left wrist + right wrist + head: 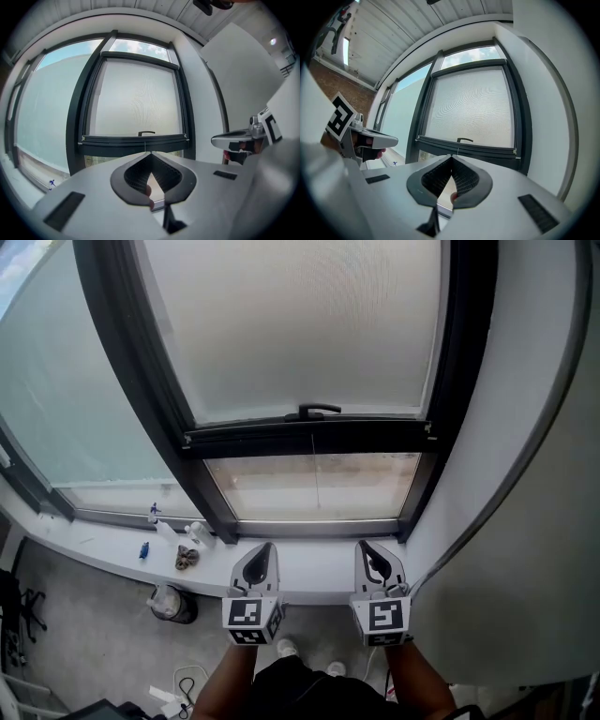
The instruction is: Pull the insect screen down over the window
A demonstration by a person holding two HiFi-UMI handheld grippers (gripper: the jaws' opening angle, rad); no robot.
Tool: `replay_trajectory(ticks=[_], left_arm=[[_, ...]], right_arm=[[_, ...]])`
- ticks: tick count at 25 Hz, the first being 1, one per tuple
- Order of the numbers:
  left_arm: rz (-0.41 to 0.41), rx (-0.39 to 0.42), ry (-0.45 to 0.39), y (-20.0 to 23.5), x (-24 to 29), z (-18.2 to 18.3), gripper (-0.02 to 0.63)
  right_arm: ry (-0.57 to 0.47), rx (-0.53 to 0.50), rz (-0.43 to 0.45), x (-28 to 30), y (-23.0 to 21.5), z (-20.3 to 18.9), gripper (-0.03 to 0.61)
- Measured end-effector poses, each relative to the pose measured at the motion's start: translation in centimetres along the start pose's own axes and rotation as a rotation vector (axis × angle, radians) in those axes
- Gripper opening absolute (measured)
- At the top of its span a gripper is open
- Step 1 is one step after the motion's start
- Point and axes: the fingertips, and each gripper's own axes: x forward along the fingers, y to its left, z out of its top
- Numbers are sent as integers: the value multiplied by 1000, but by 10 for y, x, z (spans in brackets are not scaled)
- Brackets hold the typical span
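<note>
The pale mesh insect screen (300,324) covers most of the dark-framed window. Its black bottom bar (309,438) with a small handle (314,412) stands above a strip of bare glass (314,486). A thin cord (315,479) hangs from the bar. My left gripper (268,548) and right gripper (364,547) are side by side below the sill, apart from the screen, both shut and empty. In the left gripper view the gripper (150,153) points at the handle (146,133). In the right gripper view the gripper (451,157) also faces the handle (464,139).
The white sill (309,563) carries a spray bottle (159,521) and small items (187,557) at its left. A bin (173,604) stands on the floor below. A white wall (525,521) closes in on the right; a fixed pane (66,409) lies to the left.
</note>
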Motion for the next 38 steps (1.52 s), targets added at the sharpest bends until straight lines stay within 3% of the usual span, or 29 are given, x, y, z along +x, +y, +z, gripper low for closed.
replay_trajectory(ticks=[15, 22, 27, 38], left_arm=[[-63, 7, 9, 50, -89, -7, 2], [-62, -15, 44, 82, -130, -33, 2], [-66, -10, 37, 76, -143, -25, 2], [-57, -2, 24, 38, -163, -24, 2]], right_arm=[[35, 13, -114, -49, 77, 15, 3], [60, 35, -148, -75, 118, 11, 3], [56, 51, -148, -85, 131, 20, 3], [35, 28, -128, -116, 116, 14, 3]])
